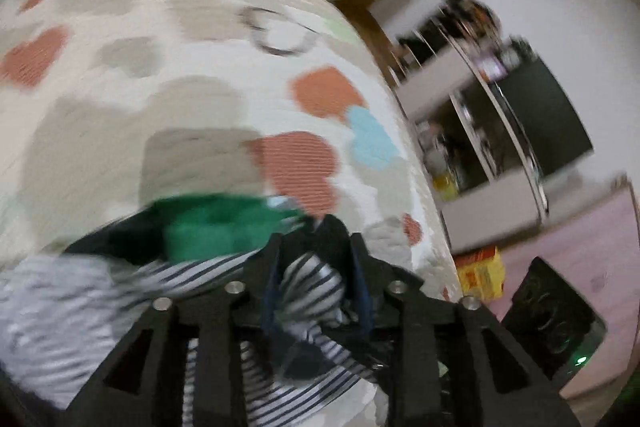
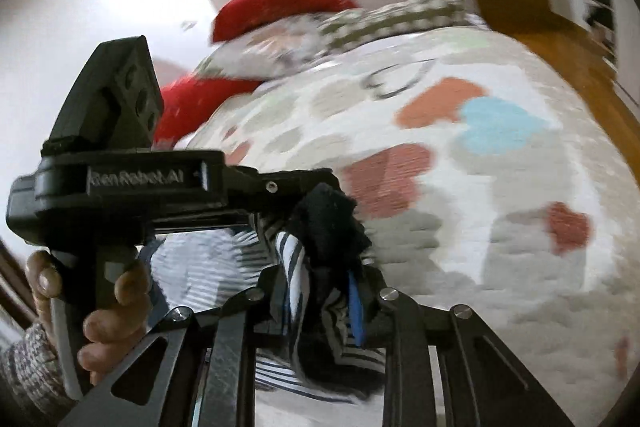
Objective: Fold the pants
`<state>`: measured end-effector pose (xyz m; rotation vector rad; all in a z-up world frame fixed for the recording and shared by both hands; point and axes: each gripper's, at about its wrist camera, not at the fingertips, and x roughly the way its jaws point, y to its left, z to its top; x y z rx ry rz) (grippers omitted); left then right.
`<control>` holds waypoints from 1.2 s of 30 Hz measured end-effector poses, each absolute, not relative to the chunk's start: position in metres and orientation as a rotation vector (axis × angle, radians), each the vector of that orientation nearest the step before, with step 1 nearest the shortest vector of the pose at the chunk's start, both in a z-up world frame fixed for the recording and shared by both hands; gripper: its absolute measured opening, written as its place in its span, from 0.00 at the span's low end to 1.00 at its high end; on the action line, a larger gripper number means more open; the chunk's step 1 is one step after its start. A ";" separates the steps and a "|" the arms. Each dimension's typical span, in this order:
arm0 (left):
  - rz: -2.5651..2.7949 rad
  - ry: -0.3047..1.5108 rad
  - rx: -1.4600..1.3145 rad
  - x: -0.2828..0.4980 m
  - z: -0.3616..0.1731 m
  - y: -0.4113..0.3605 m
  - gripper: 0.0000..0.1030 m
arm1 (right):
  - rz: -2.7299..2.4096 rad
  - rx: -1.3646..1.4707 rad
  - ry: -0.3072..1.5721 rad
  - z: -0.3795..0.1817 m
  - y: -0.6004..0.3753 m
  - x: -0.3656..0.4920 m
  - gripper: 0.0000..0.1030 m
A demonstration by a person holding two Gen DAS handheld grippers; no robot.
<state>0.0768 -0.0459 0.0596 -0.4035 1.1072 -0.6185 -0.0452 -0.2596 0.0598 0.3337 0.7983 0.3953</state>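
Note:
The pants (image 1: 308, 287) are white with thin dark stripes and a black edge. In the left wrist view my left gripper (image 1: 316, 247) is shut on a bunch of this cloth, above the bed. In the right wrist view my right gripper (image 2: 320, 271) is shut on the striped pants (image 2: 296, 267) with the black edge sticking up between the fingers. The left gripper's body (image 2: 132, 183) shows there too, close on the left, held by a hand (image 2: 100, 307). Both views are blurred by motion.
A bedspread with heart patches (image 1: 192, 75) covers the bed. A green garment (image 1: 216, 223) lies just beyond the pants. Pillows (image 2: 392, 15) and a red cushion (image 2: 276, 7) lie at the head. A shelf unit (image 1: 492, 115) and yellow box (image 1: 480, 275) stand right of the bed.

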 end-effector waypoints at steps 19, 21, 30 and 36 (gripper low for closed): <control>-0.203 0.942 -0.534 -0.024 0.054 0.128 0.62 | 0.412 0.202 0.911 0.084 -0.206 -0.040 0.20; -0.197 0.931 -0.532 -0.030 0.056 0.134 0.62 | 0.418 0.186 0.954 0.071 -0.191 -0.031 0.20; -0.053 0.872 -0.557 -0.057 0.059 0.188 0.62 | 0.363 0.015 1.008 0.055 -0.145 -0.025 0.20; -0.033 0.901 -0.677 -0.070 0.037 0.219 0.62 | 0.451 0.067 1.007 0.086 -0.115 -0.030 0.48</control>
